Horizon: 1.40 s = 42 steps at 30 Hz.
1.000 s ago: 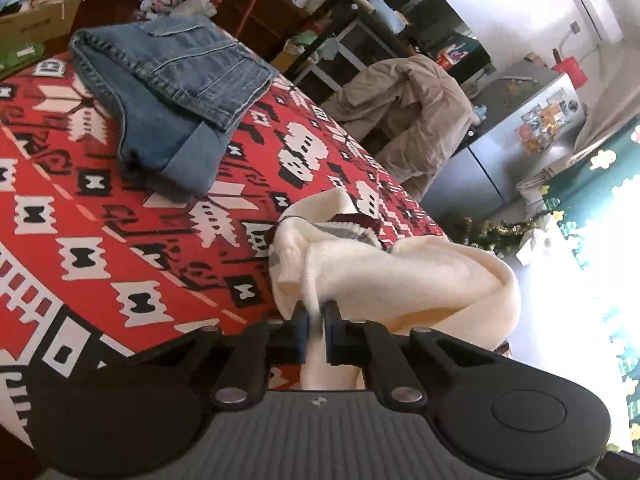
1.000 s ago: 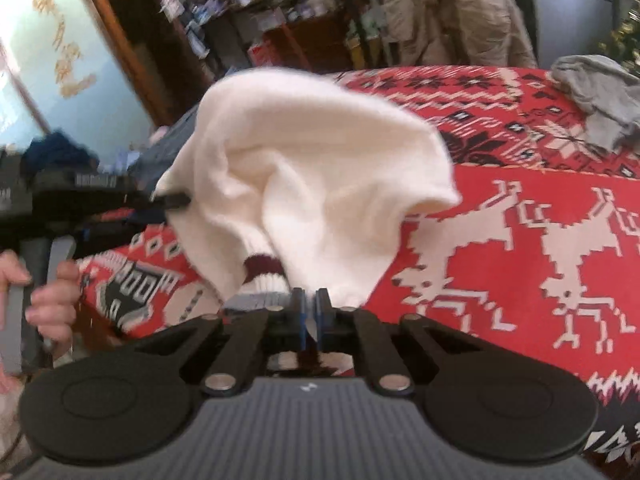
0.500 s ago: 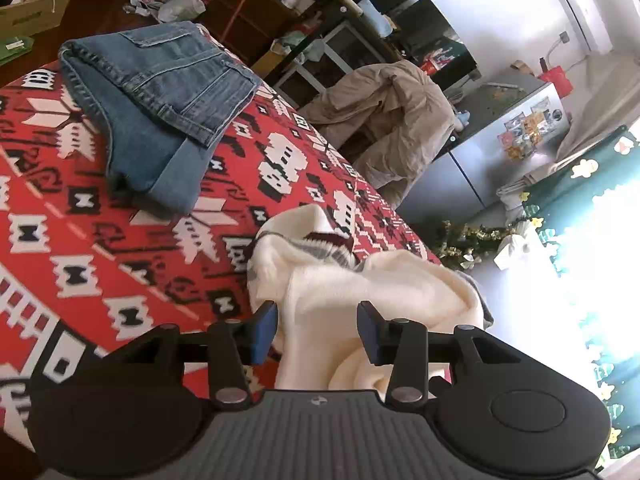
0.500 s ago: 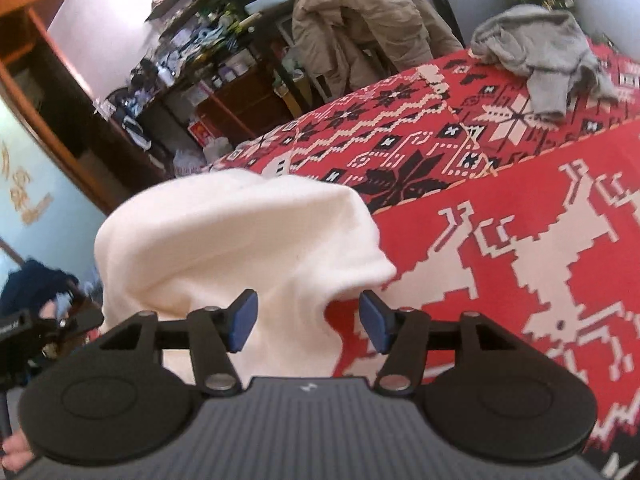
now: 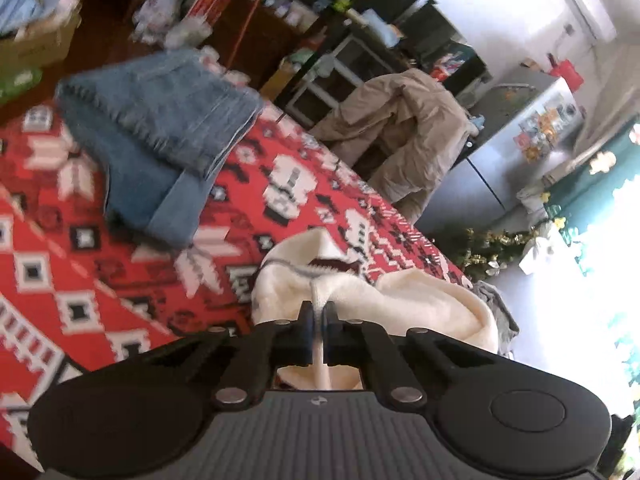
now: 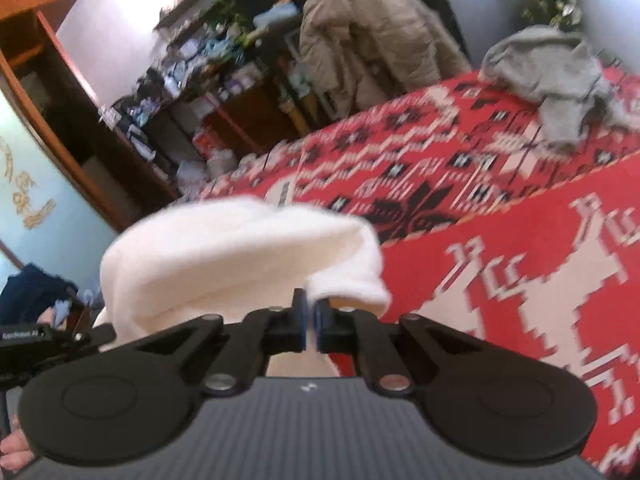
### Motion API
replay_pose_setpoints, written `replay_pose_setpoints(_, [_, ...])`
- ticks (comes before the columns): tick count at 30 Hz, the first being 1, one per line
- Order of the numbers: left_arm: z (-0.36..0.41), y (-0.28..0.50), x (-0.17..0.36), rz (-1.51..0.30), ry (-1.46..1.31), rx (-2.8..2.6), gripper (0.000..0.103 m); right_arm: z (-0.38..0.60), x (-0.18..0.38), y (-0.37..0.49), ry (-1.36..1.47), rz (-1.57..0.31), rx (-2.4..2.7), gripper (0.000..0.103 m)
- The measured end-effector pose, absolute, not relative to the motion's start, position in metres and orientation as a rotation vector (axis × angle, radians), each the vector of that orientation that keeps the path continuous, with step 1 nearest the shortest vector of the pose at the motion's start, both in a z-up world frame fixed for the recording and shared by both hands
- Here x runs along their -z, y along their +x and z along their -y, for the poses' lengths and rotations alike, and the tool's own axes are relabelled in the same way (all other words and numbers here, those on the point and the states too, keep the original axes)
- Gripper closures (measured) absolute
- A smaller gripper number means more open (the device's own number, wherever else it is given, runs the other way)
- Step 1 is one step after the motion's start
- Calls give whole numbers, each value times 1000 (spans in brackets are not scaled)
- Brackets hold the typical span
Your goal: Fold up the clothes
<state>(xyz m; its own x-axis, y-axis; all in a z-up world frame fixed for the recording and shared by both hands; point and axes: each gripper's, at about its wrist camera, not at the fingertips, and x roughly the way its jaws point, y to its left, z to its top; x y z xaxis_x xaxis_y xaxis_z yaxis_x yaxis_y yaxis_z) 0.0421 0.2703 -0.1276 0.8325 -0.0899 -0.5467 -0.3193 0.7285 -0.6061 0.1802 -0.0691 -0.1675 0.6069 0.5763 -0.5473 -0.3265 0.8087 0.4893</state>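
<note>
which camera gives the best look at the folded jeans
The left wrist view: the folded jeans lie in full sight on the red patterned blanket, though slightly blurred. The right wrist view does not show them at all.

Folded jeans [image 5: 160, 136] blurred, perhaps denim

Right gripper [image 6: 309, 312] fingers pinch cream sweater [image 6: 240, 256] edge above red patterned blanket [image 6: 500, 240]; grey garment [image 6: 556, 80] beyond.

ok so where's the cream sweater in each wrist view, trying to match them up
Left wrist: cream sweater low centre, pinched by the left gripper.
Right wrist: sweater centre-left, its edge pinched by the right gripper.
Shared landmark: tan coat, upper right of centre in the left wrist view, top centre in the right.
</note>
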Motion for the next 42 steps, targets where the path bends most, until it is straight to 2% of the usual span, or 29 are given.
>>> replay_pose_setpoints(8, [-250,54,81,-511,-620,-50,99,142,108,195,448,-595,-431,99])
replay_pose_setpoints(18, [-252,50,66,-417,-650,-105,100,213,51,191,397,-434,-303,99])
replay_pose_setpoints(27, [-261,47,36,-355,-601,-115,100,232,9,186,362,-312,-304,99])
replay_pose_setpoints(31, [-264,55,60,-444,-607,-129,100,222,16,186,314,-358,-304,99])
replay_pose_setpoints(36, [-264,54,106,-572,-630,-154,99,217,67,201,352,-531,-288,97])
replay_pose_setpoints(37, [-264,53,112,-588,-633,-152,99,217,78,202,358,-560,-285,95])
replay_pose_setpoints(40, [-265,46,123,-613,-640,-159,91,218,103,199,373,-611,-275,86])
replay_pose_setpoints(42, [-269,40,126,-609,-657,-149,64,218,114,194,377,-626,-274,71])
